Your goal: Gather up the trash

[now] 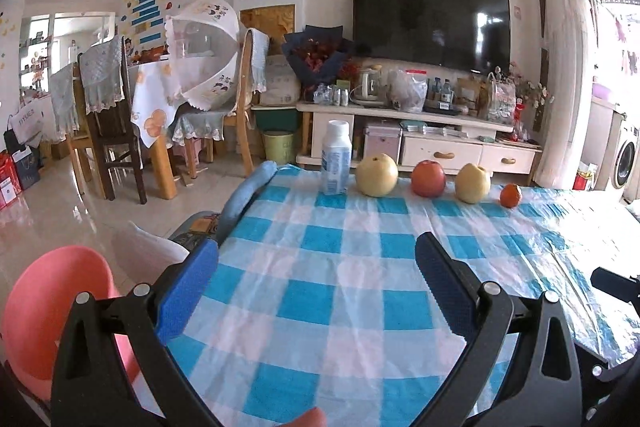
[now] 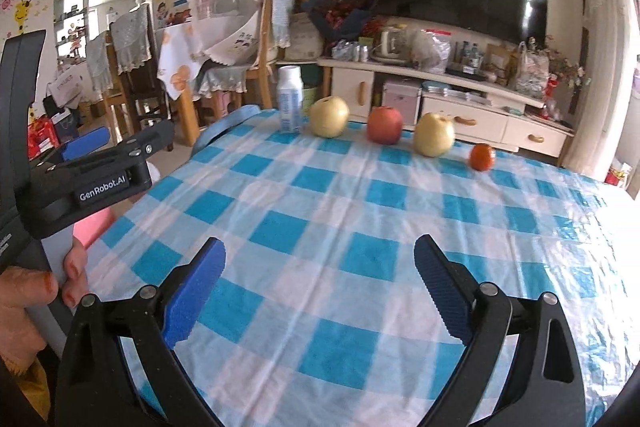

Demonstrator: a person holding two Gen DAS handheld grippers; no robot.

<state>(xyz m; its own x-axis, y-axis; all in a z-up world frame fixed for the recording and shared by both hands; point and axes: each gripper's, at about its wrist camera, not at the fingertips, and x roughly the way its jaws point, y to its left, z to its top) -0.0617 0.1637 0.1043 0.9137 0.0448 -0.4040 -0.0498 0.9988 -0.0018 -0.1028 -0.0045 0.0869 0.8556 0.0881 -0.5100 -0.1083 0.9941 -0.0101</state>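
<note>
While both grippers hang above the near part of the table, we see each pair of jaws spread wide with nothing between them. Our left gripper (image 1: 316, 255) shows only checked tablecloth (image 1: 340, 291) in the gap between its blue pads, and the same holds for our right gripper (image 2: 320, 259). In the right wrist view, the left gripper's black body sits to the left of the right jaws, held by a hand (image 2: 60, 283) whose fingers wrap its grip. To the left of the left jaws, off the table edge, we see a pink seat (image 1: 52, 303).

Well beyond both sets of jaws, along the far edge of the table, stands a row of things. Farthest left is a white bottle (image 1: 336, 159), upright and capped, roughly straight ahead of the left jaws. Just to its right lies a yellow pear (image 1: 377, 175), then a red apple (image 1: 428, 179), a second pear (image 1: 473, 183), and a small orange (image 1: 511, 195), each apart from the next.

Behind the table we see a white cabinet (image 1: 420, 143) crowded with bags and bottles, and a dark television (image 1: 432, 19) on the wall above it.
</note>
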